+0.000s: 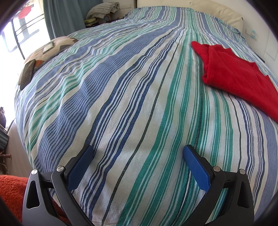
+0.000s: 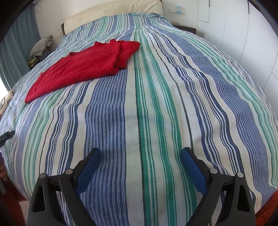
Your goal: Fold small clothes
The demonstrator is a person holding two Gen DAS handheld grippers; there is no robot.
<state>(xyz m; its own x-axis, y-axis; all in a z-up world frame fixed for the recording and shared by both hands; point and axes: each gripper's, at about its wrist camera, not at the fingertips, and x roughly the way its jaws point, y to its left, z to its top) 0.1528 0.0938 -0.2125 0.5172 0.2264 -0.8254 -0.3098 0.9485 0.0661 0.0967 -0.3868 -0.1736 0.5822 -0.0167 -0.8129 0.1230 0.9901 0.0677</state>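
A red knitted sweater (image 1: pixel 232 76) lies partly folded on the striped bedspread (image 1: pixel 121 97), at the right of the left wrist view and at the upper left of the right wrist view (image 2: pixel 83 67). One sleeve is folded over by the collar. My left gripper (image 1: pixel 138 151) is open and empty, low over the near part of the bed, well short and left of the sweater. My right gripper (image 2: pixel 140 153) is open and empty over the near bedspread (image 2: pixel 156 104), well short and right of the sweater.
A patterned cushion (image 1: pixel 50 50) with a phone (image 1: pixel 27 73) and a small device lies at the bed's left edge. A cream headboard (image 2: pixel 111 12) and bedside tables stand at the far end. White wardrobe doors (image 2: pixel 252 34) are on the right. An orange rug (image 1: pixel 10 191) lies beside the bed.
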